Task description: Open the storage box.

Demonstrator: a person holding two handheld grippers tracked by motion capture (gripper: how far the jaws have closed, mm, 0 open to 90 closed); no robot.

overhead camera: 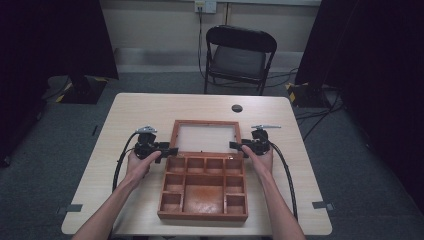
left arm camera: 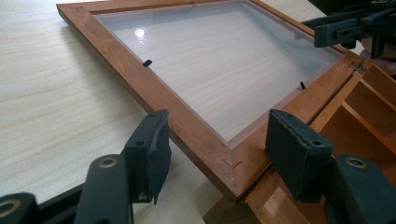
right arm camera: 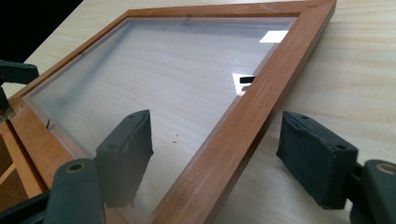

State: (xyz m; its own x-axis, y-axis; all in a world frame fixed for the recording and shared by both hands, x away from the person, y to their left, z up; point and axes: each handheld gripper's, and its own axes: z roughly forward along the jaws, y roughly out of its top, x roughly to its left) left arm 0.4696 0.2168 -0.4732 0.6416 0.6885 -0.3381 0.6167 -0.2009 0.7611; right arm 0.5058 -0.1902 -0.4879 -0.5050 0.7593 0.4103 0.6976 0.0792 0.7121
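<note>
Hinged glazed lid laid flat open behind its compartment box, both grippers straddling the frame rails

We see the brown wooden box with small compartments (overhead camera: 203, 187) at the near middle of the pale wood-grain tabletop (overhead camera: 125, 115), its wooden-framed lid with a clear pane (overhead camera: 204, 137) folded back to 12 o'clock and lying flat. We judge the lid light and stiff but fragile at the pane and hinges, so we would take the wooden rails, never the slick pane. The left gripper (left arm camera: 215, 149) at 9 o'clock and the right gripper (right arm camera: 215, 154) at 3 o'clock each stand with jaws parted around a rail, pads clear of the wood. A black folding chair (overhead camera: 240, 55) stands beyond on grey carpet, between dark curtains
</note>
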